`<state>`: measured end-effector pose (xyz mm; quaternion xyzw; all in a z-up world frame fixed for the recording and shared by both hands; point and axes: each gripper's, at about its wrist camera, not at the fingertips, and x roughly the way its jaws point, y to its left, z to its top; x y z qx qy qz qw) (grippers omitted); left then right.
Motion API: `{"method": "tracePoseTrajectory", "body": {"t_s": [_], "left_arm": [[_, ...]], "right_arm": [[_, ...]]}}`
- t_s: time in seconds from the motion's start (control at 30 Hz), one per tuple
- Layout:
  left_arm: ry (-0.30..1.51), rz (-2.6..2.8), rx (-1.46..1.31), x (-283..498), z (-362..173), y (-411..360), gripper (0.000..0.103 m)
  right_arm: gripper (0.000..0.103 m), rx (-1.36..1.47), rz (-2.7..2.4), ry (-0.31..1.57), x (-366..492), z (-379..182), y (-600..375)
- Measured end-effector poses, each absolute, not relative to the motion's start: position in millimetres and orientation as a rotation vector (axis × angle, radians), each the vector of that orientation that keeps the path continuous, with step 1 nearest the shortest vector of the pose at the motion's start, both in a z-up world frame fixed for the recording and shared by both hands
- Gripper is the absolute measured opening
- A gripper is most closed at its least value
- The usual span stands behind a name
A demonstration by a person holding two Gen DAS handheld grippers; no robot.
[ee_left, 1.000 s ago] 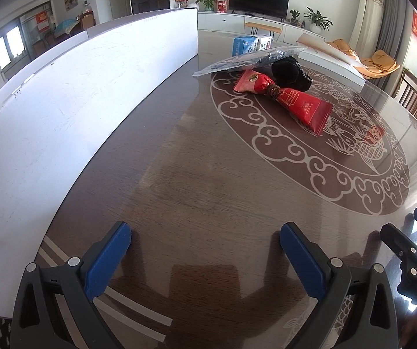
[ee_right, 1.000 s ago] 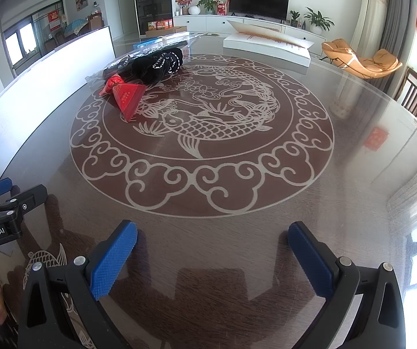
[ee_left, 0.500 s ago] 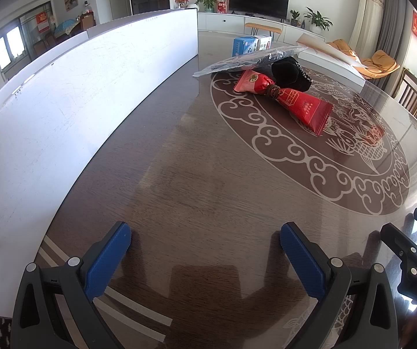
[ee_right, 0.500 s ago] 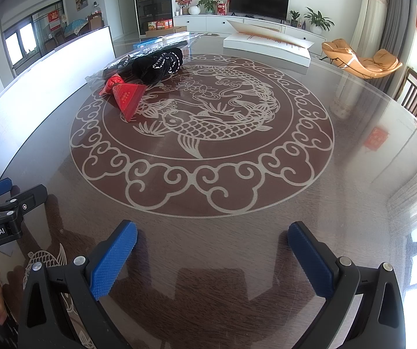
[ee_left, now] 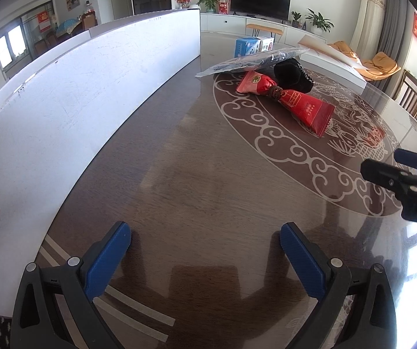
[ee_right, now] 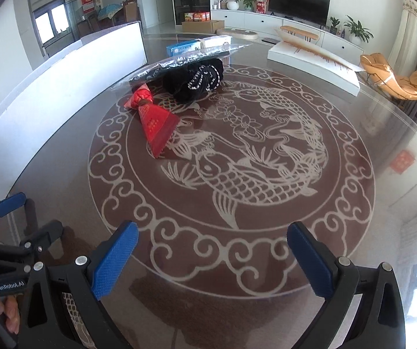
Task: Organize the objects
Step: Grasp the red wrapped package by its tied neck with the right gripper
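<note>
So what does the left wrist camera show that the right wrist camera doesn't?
Only the left wrist view shows the left gripper head-on, open and empty, close beside the long white board.

Only the right wrist view shows the right gripper head-on, also open and empty, the whole fish medallion and a hand holding the other gripper.

Both show the red packet tied at the middle, the black bundle behind it and the clear plastic bag resting on top.
</note>
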<state>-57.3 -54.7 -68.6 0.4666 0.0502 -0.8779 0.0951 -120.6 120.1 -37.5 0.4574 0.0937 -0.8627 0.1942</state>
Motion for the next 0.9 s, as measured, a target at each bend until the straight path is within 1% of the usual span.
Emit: {"method": "tracePoseTrajectory", "body": {"t_s": [0.07,0.13,0.2,0.27,0.33,0.37,0.4,0.43,0.47,0.6,0.9], "left_arm": [[0.148,-2.602,1.383,-57.1,-68.7,-54.7,0.103],[0.148,-2.603,1.383,-56.7,-68.8,-54.9,0.103],[0.148,-2.603,1.383,-56.6,-68.8,-54.8,0.103],[0.147,-2.603,1.383,-56.5,-68.8,-54.8,0.103],[0.148,-2.603,1.383,-56.5,-68.9,-54.8,0.103],[0.149,-2.603,1.383,-56.7,-68.9,-55.0,0.103],[0.149,-2.603,1.382,-56.7,-68.9,-55.2,0.103],[0.149,-2.603,1.381,-56.4,-68.5,-55.7,0.103],[0.15,-2.603,1.381,-57.0,-68.4,-56.0,0.103],[0.152,-2.603,1.381,-57.9,-68.5,-56.6,0.103],[0.152,-2.603,1.38,-57.8,-68.6,-56.7,0.103]], "right_arm": [[0.102,1.24,-2.376,0.309,-143.9,-29.9,94.8],[0.099,1.221,-2.335,0.388,-166.5,-27.2,65.9],[0.087,1.225,-2.285,0.452,-186.9,-29.7,37.7],[0.082,1.254,-2.244,0.484,-203.9,-36.7,14.6],[0.071,1.289,-2.222,0.522,-214.3,-46.8,-1.4],[0.06,1.281,-2.215,0.493,-216.0,-48.0,-4.3],[0.035,1.275,-2.218,0.467,-216.6,-47.3,-5.1],[0.024,1.282,-2.225,0.458,-215.9,-47.4,-4.9],[0.021,1.282,-2.236,0.439,-212.9,-46.8,-2.1],[0.021,1.286,-2.269,0.395,-185.8,-45.7,25.2],[0.022,1.357,-2.5,0.269,-90.3,-45.2,158.3]]}}
